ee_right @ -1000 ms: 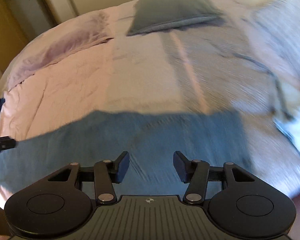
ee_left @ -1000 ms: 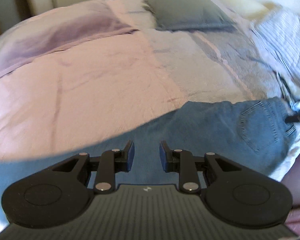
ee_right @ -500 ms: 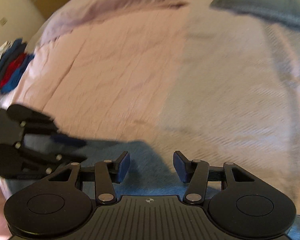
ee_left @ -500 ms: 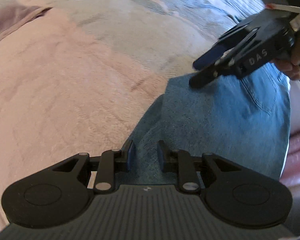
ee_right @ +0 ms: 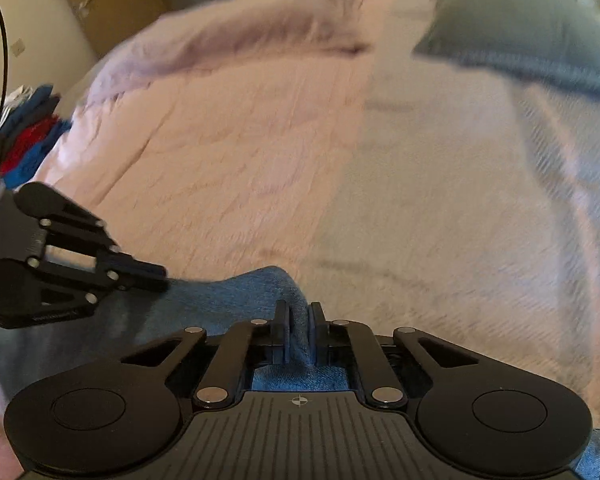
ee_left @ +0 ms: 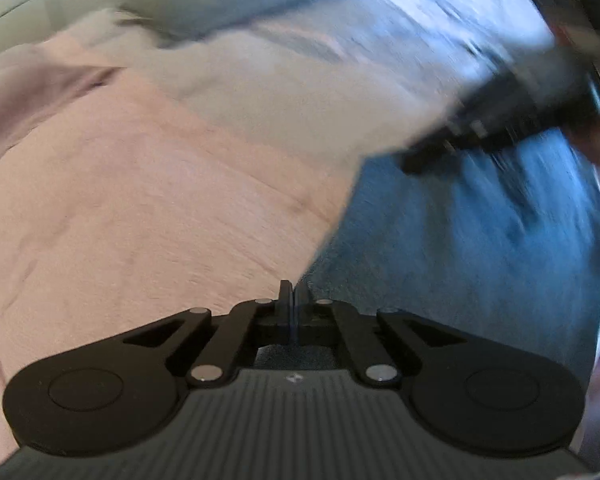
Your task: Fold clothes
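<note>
- The jeans [ee_right: 236,292] look like heavy, limp denim on the bed [ee_right: 260,160]; thick edges likely grip best.
- The left hand-held gripper [ee_left: 290,294] pinches their edge.
- The right hand-held gripper [ee_right: 298,320] clamps a raised fold.

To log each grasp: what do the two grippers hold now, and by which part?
Both hold the blue denim jeans: right gripper pinches a raised fold at the edge; left gripper is shut on the edge.
</note>
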A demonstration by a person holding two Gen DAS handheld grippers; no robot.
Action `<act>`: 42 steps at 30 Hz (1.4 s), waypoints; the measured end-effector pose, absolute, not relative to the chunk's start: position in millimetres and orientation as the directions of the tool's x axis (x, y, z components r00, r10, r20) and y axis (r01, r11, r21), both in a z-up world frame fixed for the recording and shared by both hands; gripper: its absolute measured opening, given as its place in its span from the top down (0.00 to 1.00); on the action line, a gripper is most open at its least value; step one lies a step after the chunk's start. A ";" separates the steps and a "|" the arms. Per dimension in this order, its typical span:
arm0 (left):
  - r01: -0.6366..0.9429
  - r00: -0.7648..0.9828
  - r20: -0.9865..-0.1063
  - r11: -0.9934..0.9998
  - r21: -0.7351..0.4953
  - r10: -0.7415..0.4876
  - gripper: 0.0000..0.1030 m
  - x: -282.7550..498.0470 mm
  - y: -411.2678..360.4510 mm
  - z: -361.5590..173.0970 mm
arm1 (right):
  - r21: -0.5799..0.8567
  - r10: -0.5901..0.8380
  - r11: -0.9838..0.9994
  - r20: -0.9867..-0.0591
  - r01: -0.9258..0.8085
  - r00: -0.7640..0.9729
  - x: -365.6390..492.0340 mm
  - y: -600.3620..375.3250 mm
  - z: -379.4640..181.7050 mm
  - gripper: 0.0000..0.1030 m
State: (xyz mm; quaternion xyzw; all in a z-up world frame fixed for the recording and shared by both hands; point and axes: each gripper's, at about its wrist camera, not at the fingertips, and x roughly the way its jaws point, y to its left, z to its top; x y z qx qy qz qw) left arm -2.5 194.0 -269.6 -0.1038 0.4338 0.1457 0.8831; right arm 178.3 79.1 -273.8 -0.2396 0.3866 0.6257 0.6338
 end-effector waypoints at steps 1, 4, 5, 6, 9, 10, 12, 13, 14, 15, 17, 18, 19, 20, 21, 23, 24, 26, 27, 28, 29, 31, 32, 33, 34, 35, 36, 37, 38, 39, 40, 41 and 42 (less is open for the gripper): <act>-0.398 0.581 -0.793 0.914 -0.078 0.185 0.99 -4.0 196.2 -273.3 | 0.166 0.632 0.127 -0.773 -0.978 -0.049 175.3 75.7 -278.8 0.94; -0.461 0.529 -0.810 0.887 -0.024 0.253 0.99 7.0 188.3 -291.0 | 0.110 0.620 0.180 -0.784 -0.977 0.026 163.3 83.8 -301.6 0.92; -0.475 0.514 -0.812 0.880 0.001 0.278 0.99 11.0 184.7 -293.5 | 0.087 0.611 0.197 -0.790 -0.977 0.053 160.4 88.8 -305.5 0.90; -0.490 0.508 -0.810 0.872 0.009 0.294 0.99 13.1 182.8 -292.5 | 0.063 0.601 0.213 -0.795 -0.975 0.080 157.5 93.7 -309.3 0.87; -0.568 0.530 -0.778 0.822 -0.029 0.338 0.98 -3.6 186.0 -270.0 | 0.015 0.616 0.293 -0.768 -0.956 0.177 159.9 89.6 -293.2 0.56; -0.591 0.538 -0.768 0.805 -0.048 0.348 0.98 -14.4 186.6 -262.5 | 0.010 0.634 0.322 -0.745 -0.947 0.207 163.5 78.1 -284.8 0.51; -0.625 0.551 -0.755 0.775 -0.093 0.354 0.99 -36.6 186.2 -251.9 | 0.006 0.661 0.373 -0.703 -0.928 0.262 171.3 55.0 -268.8 0.51; -0.643 0.534 -0.766 0.760 -0.093 0.358 0.98 -47.1 183.3 -252.2 | 0.009 0.658 0.386 -0.704 -0.923 0.268 176.6 42.7 -264.5 0.51; -0.662 0.500 -0.785 0.746 -0.073 0.367 0.98 -55.6 179.4 -255.5 | -0.008 0.634 0.401 -0.719 -0.916 0.284 181.0 30.0 -265.7 0.51; -0.681 0.465 -0.802 0.731 -0.053 0.376 0.98 -64.2 175.5 -258.9 | -0.060 0.583 0.427 -0.744 -0.902 0.325 185.5 17.6 -273.1 0.51; -0.755 0.364 -0.832 0.655 -0.002 0.418 0.97 -90.1 167.8 -269.6 | -0.166 0.474 0.467 -0.782 -0.868 0.405 194.4 -7.3 -288.0 0.51; -0.798 0.321 -0.838 0.602 0.011 0.442 0.97 -105.4 162.8 -269.4 | -0.203 0.431 0.489 -0.790 -0.848 0.437 199.6 -20.6 -291.7 0.51; -0.835 0.297 -0.830 0.549 0.013 0.472 0.97 -121.0 155.4 -264.6 | -0.189 0.426 0.526 -0.786 -0.829 0.449 206.2 -35.8 -284.8 0.51; -0.866 0.277 -0.818 0.500 0.014 0.504 0.97 -136.0 145.7 -259.4 | -0.149 0.440 0.561 -0.780 -0.815 0.446 211.5 -51.3 -275.0 0.51; -0.892 0.254 -0.807 0.451 0.018 0.533 0.97 -150.1 135.0 -254.9 | -0.098 0.466 0.594 -0.767 -0.799 0.440 215.4 -70.2 -264.8 0.51; -0.919 0.195 -0.820 0.392 0.039 0.539 0.96 -170.6 114.7 -254.5 | -0.025 0.508 0.605 -0.758 -0.796 0.410 215.2 -100.4 -257.6 0.50; -0.930 0.161 -0.830 0.365 0.054 0.534 0.96 -179.8 104.7 -254.4 | -0.021 0.505 0.591 -0.770 -0.806 0.390 211.7 -114.1 -261.1 0.50; -0.949 0.088 -0.848 0.303 0.089 0.523 0.90 -198.6 84.6 -252.2 | -0.075 0.426 0.574 -0.823 -0.816 0.375 206.2 -133.5 -278.9 0.49; -0.956 0.051 -0.855 0.272 0.107 0.515 0.90 -208.0 74.6 -251.1 | -0.068 0.420 0.574 -0.831 -0.816 0.365 203.2 -143.8 -276.1 0.49; -0.963 0.038 -0.856 0.248 0.106 0.516 0.90 -216.7 63.9 -242.4 | -0.061 0.414 0.574 -0.839 -0.816 0.353 200.2 -154.0 -273.4 0.49; -0.969 0.044 -0.850 0.229 0.090 0.524 0.90 -224.9 52.8 -227.7 | -0.053 0.412 0.578 -0.842 -0.814 0.347 196.7 -164.6 -267.5 0.48; -0.972 0.033 -0.838 0.212 0.099 0.544 0.90 -237.6 28.7 -195.6 | -0.014 0.439 0.590 -0.833 -0.807 0.335 186.1 -186.1 -237.9 0.48; -0.972 0.025 -0.839 0.209 0.107 0.544 0.90 -239.6 19.8 -182.3 | 0.014 0.457 0.588 -0.831 -0.809 0.318 180.2 -196.6 -221.8 0.48; -0.973 0.015 -0.839 0.201 0.113 0.544 0.90 -241.7 9.6 -167.3 | 0.044 0.476 0.579 -0.829 -0.814 0.293 173.3 -206.4 -205.1 0.48; -0.974 0.009 -0.838 0.193 0.115 0.546 0.90 -244.5 -1.0 -152.5 | 0.061 0.486 0.574 -0.828 -0.817 0.280 164.4 -213.8 -191.8 0.48; -0.975 0.011 -0.836 0.191 0.113 0.548 0.89 -247.2 -8.9 -141.8 | 0.072 0.493 0.570 -0.827 -0.819 0.270 154.4 -218.3 -180.7 0.48; -0.976 0.012 -0.838 0.190 0.110 0.546 0.88 -248.9 -16.9 -131.3 | 0.083 0.496 0.564 -0.830 -0.822 0.256 146.4 -218.8 -171.6 0.48; -0.977 0.013 -0.843 0.186 0.104 0.538 0.86 -248.4 -25.3 -120.9 | 0.095 0.496 0.559 -0.834 -0.823 0.240 138.0 -219.8 -163.1 0.46; -0.979 0.015 -0.848 0.182 0.096 0.529 0.85 -246.7 -33.2 -111.8 | 0.110 0.489 0.556 -0.844 -0.824 0.218 129.0 -221.6 -157.2 0.44; -0.979 0.020 -0.852 0.182 0.089 0.522 0.85 -245.5 -40.5 -104.1 | 0.127 0.483 0.550 -0.855 -0.825 0.190 120.7 -222.3 -153.5 0.44; -0.980 0.026 -0.855 0.184 0.082 0.518 0.85 -244.6 -47.1 -97.5 | 0.146 0.479 0.541 -0.863 -0.828 0.161 112.8 -223.0 -150.0 0.43; -0.979 0.026 -0.857 0.186 0.082 0.514 0.83 -244.4 -54.4 -91.4 | 0.165 0.475 0.532 -0.870 -0.831 0.131 105.4 -223.5 -146.2 0.43; -0.979 0.022 -0.859 0.187 0.086 0.511 0.81 -244.7 -62.1 -85.7 | 0.181 0.475 0.522 -0.873 -0.834 0.107 99.5 -223.5 -142.4 0.43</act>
